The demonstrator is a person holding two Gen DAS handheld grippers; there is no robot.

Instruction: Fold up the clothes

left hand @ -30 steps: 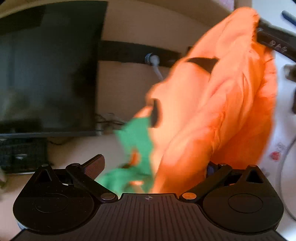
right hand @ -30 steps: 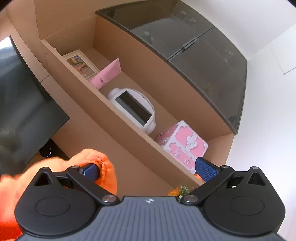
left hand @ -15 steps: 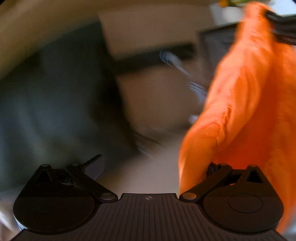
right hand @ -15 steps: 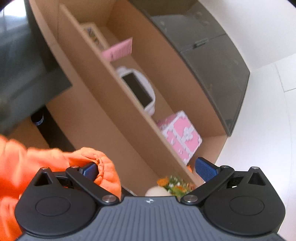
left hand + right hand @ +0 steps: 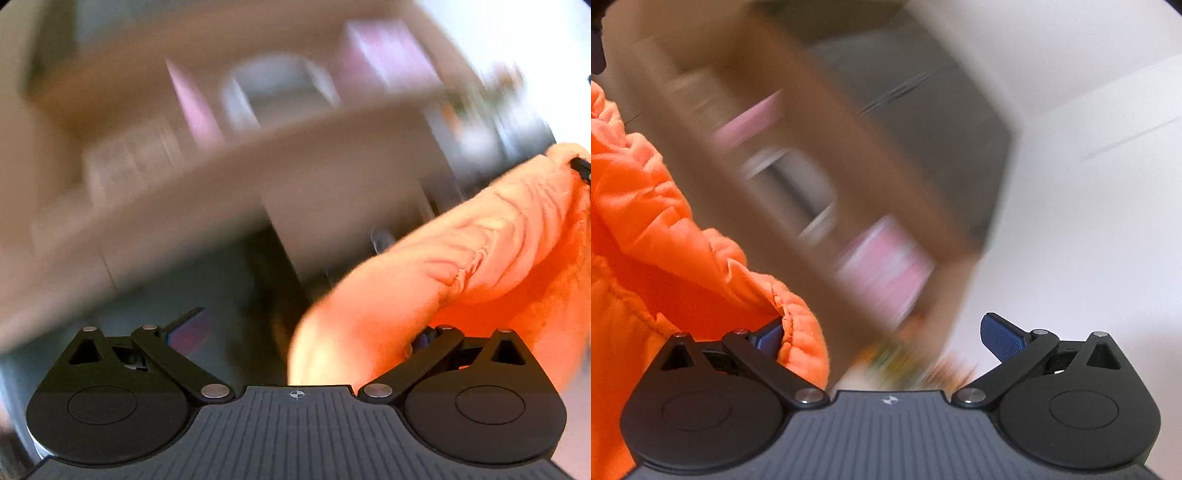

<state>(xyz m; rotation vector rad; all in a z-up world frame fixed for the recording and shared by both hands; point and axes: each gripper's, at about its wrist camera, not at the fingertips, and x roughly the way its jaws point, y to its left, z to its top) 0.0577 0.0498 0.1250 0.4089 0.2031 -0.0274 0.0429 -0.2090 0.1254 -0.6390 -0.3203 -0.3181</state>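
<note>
orange garment point(image 5: 461, 258) draped over one finger of each wide-apart hand-held gripper, left point(image 5: 299, 332) and right point(image 5: 886, 332)

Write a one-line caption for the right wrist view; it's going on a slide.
Open right claw with orange garment bunched against its left finger, blurred shelf behind.

A blurred wooden shelf point(image 5: 827, 122) holds a pink box point(image 5: 886, 262) and a white device point(image 5: 277, 92).
</note>
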